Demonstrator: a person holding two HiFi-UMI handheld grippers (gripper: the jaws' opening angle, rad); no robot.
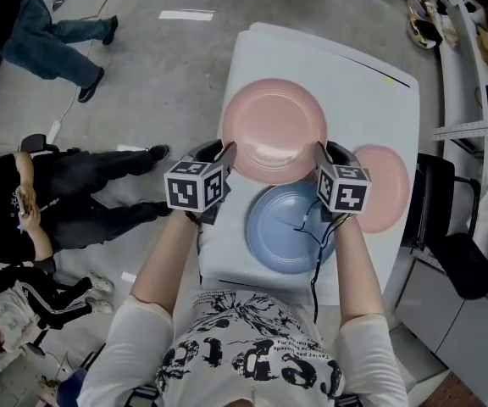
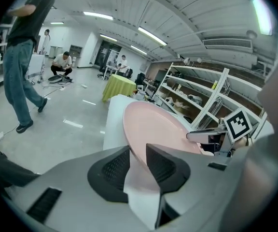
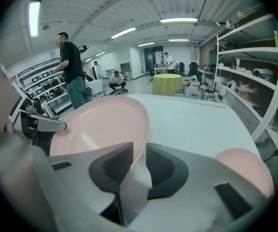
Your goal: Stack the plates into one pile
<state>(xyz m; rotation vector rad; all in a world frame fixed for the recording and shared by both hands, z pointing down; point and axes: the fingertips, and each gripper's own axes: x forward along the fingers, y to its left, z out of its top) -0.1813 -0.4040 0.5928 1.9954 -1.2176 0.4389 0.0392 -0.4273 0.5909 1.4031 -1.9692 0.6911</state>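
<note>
The left gripper (image 2: 138,149) has its two pads closed on the rim of the big pink plate (image 2: 153,127); the rim runs straight through the gap between them. The right gripper (image 3: 140,146) is clamped the same way on the opposite rim of that plate (image 3: 100,124). In the head view the left gripper (image 1: 224,155) bites the plate (image 1: 274,130) at about its 8 o'clock edge and the right gripper (image 1: 322,155) at about 4 o'clock, so the plate hangs between the two, its face up.

At 6 o'clock from the held plate a blue plate (image 1: 282,231) lies on the white table (image 1: 371,100). Its far edge is covered by the pink one, and whether the two touch cannot be told. A black cable (image 1: 312,227) from the right gripper crosses the blue plate. At about 4 o'clock from the held plate lies a small pink plate (image 1: 384,189), its left edge hidden behind the right gripper's marker cube; the right gripper view shows only part of it (image 3: 240,168), cut off by the gripper body.

Metal shelves (image 3: 255,71) stand beside the table at 3 o'clock, loaded with goods too small to make out. At 9 o'clock people (image 1: 24,219) sit on the floor, partly out of frame.
</note>
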